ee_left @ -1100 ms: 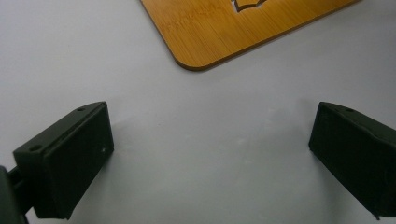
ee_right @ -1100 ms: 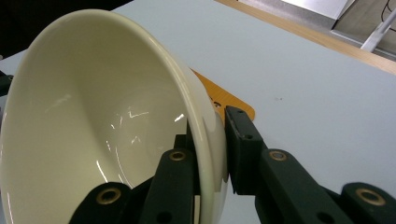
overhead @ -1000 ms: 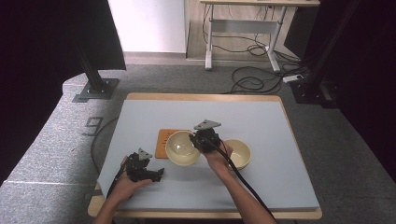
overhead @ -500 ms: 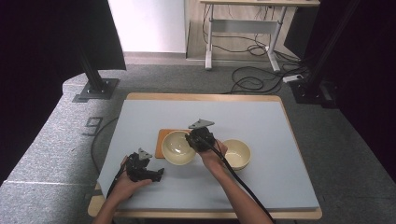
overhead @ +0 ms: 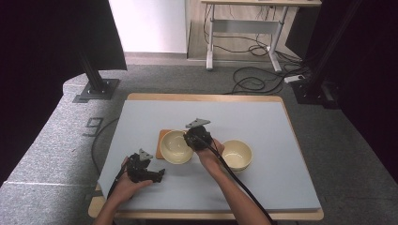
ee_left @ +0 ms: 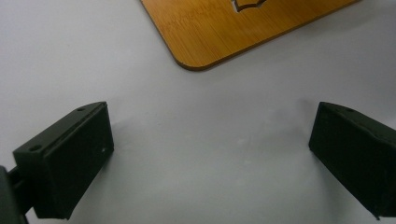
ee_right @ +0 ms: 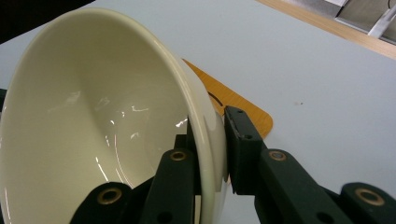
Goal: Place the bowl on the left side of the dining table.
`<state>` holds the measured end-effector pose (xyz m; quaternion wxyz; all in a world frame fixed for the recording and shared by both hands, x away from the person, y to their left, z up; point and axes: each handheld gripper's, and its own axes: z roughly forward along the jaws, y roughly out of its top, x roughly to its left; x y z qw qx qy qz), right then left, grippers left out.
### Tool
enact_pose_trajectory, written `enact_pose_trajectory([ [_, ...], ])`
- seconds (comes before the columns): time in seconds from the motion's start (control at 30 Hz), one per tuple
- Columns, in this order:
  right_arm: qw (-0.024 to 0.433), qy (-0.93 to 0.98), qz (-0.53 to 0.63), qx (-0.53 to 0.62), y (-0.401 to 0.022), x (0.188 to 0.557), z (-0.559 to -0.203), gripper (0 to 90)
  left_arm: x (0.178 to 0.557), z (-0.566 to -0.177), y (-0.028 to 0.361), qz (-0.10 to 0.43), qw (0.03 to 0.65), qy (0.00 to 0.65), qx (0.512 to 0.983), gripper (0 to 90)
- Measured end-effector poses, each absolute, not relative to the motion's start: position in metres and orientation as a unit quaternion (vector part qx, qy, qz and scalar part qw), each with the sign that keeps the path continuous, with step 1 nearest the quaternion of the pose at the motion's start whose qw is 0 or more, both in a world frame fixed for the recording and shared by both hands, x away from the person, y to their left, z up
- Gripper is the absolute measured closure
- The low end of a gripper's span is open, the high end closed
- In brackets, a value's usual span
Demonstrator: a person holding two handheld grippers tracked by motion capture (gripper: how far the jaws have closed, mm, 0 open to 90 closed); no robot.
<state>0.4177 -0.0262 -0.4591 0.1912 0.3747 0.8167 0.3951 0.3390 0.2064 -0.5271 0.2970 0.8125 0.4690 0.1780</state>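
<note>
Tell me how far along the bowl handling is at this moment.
Done: the right hand-held gripper is shut on the rim of one cream bowl, which sits over the wooden board. In hand: that bowl, tilted in the right gripper view. Left: the second bowl sits untouched on the table; the left hand-held gripper is open over bare table.
</note>
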Motion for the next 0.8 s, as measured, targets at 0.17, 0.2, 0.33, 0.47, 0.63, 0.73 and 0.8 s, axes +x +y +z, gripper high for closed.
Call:
enact_pose_trajectory([
  [0.17,0.191,0.818,0.392,0.375,-0.023,0.421,-0.461,80.7,0.339,-0.527,0.206,0.178,0.297,0.469,0.812,0.0],
  [0.2,0.191,0.818,0.392,0.375,-0.023,0.421,-0.461,80.7,0.339,-0.527,0.206,0.178,0.297,0.469,0.812,0.0],
  [0.33,0.186,0.818,0.394,0.377,-0.018,0.425,-0.463,80.7,0.339,-0.527,0.206,0.179,0.298,0.469,0.812,0.1],
  [0.47,0.186,0.820,0.392,0.375,-0.013,0.427,-0.465,80.7,0.339,-0.527,0.206,0.178,0.298,0.469,0.812,0.0],
  [0.63,0.183,0.822,0.385,0.378,-0.006,0.432,-0.473,80.7,0.339,-0.527,0.206,0.178,0.298,0.469,0.812,0.0],
  [0.73,0.182,0.822,0.381,0.382,-0.005,0.434,-0.477,80.7,0.339,-0.527,0.206,0.178,0.298,0.469,0.812,0.0],
  [0.8,0.181,0.822,0.379,0.386,-0.005,0.435,-0.478,80.7,0.339,-0.527,0.206,0.178,0.298,0.470,0.812,0.1],
])
